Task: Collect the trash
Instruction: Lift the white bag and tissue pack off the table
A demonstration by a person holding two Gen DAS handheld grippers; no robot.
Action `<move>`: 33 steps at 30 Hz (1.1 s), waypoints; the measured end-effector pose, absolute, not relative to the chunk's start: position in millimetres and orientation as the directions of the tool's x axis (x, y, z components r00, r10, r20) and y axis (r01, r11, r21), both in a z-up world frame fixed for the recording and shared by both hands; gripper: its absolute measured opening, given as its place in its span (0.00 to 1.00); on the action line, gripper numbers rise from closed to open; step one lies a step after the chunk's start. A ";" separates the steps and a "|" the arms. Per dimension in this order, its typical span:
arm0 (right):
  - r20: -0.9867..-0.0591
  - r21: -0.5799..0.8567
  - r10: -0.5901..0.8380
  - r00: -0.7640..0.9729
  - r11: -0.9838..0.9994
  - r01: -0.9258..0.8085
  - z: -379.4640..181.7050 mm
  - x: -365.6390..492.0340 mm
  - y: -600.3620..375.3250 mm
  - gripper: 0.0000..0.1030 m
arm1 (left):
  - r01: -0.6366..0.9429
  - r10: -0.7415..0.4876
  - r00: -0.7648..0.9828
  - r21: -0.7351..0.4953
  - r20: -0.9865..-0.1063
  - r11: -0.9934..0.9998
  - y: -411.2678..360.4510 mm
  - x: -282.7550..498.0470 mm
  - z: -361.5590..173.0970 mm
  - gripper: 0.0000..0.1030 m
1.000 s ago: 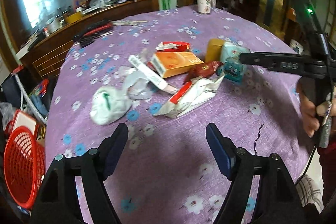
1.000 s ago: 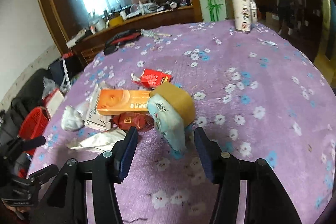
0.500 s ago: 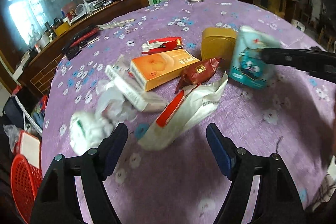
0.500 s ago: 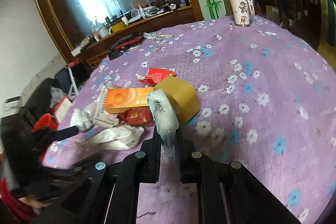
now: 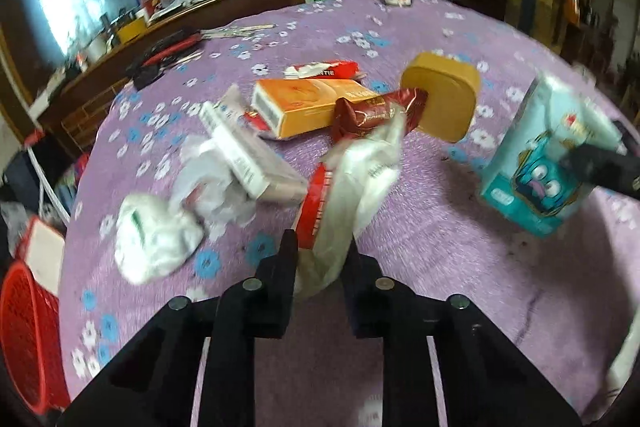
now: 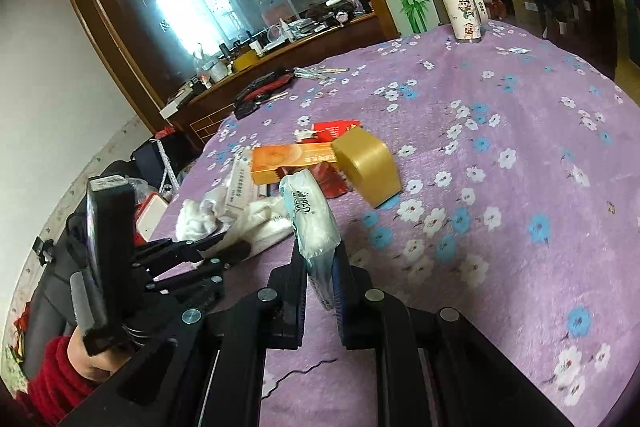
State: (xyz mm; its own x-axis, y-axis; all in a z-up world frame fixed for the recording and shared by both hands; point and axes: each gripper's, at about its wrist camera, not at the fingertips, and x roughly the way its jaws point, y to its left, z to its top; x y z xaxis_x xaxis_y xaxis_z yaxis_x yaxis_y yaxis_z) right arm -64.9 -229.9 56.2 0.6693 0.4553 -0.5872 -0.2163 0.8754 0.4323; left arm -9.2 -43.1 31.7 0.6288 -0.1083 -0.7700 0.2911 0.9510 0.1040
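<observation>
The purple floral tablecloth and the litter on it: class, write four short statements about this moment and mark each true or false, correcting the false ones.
1. The right gripper grips a teal tissue pack. True.
2. The left gripper is empty. False: its jaws are closing on a white wrapper.
3. The tall cup lies tipped over. False: it stands upright at the far edge.
4. The orange box lies on the tablecloth. True.
</observation>
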 end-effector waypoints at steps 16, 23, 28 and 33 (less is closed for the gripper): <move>-0.596 0.390 0.487 0.638 0.870 -0.300 62.4 -94.4 -178.8 0.12 | 0.207 -0.209 0.669 -0.092 -0.713 0.974 14.4 -85.2 57.5 0.11; -0.606 0.374 0.487 0.629 0.872 -0.315 64.0 -101.4 -164.1 0.12 | 0.197 -0.215 0.664 -0.110 -0.716 0.974 24.7 -95.5 56.0 0.11; -0.612 0.362 0.481 0.628 0.876 -0.318 66.5 -103.9 -158.8 0.12 | 0.194 -0.218 0.671 -0.116 -0.709 0.974 29.6 -100.9 58.6 0.11; -0.609 0.352 0.479 0.632 0.877 -0.326 70.4 -105.6 -155.4 0.12 | 0.190 -0.215 0.677 -0.116 -0.704 0.975 32.7 -105.3 60.6 0.11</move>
